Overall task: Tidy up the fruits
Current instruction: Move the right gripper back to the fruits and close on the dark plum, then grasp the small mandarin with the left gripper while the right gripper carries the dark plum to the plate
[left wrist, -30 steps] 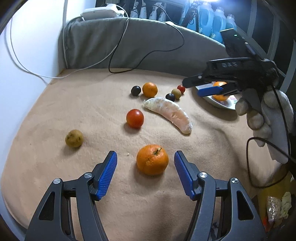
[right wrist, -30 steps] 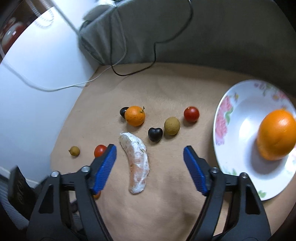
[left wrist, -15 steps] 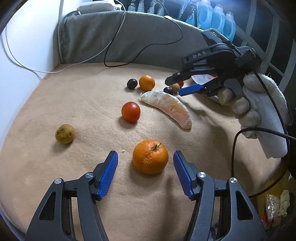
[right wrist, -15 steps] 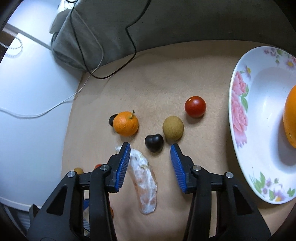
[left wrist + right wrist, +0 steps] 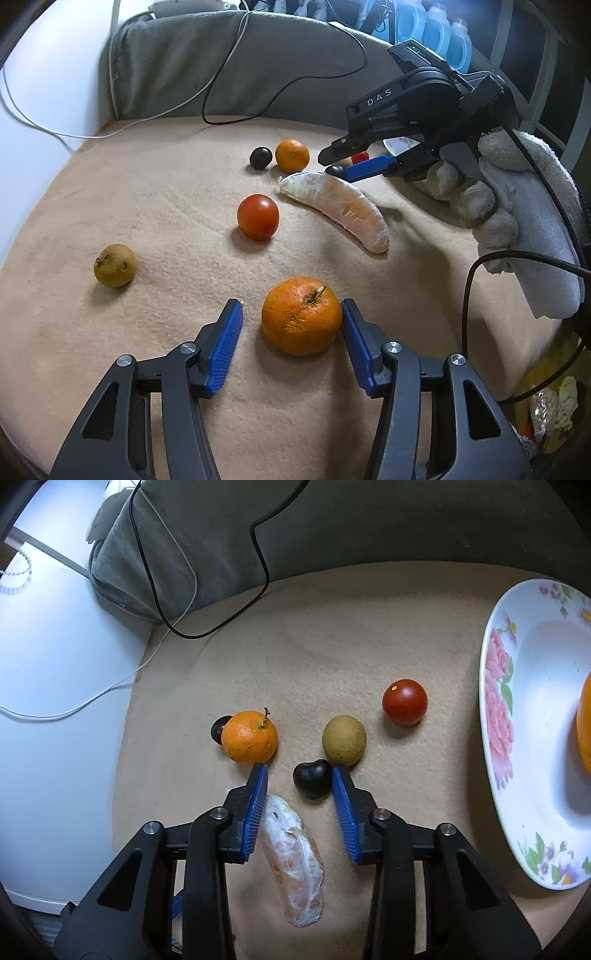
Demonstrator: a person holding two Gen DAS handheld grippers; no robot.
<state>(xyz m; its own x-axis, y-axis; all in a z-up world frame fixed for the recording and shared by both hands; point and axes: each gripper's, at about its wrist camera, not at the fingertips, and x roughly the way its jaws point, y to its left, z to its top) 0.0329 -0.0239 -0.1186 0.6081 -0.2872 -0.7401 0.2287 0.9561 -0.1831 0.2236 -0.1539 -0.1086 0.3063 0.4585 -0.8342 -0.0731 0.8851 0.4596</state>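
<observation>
In the left wrist view a stemmed tangerine lies on the tan cloth between the jaws of my left gripper, which are closing. The right pad is at its skin and the left pad stands apart. In the right wrist view my right gripper is closing around a dark cherry; the right pad is against it and the left pad is clear. A flowered plate at the right holds an orange. From the left wrist view the right gripper hangs over the far fruits.
Loose on the cloth lie a peeled citrus segment, a red tomato, a brown fruit, a small tangerine, a second brown fruit and a cherry tomato. A grey cushion with cables lines the back.
The left jaws have narrowed around the tangerine. My right gripper has come down and rolled over the dark cherry, and its jaws have narrowed from wide to close beside it.
</observation>
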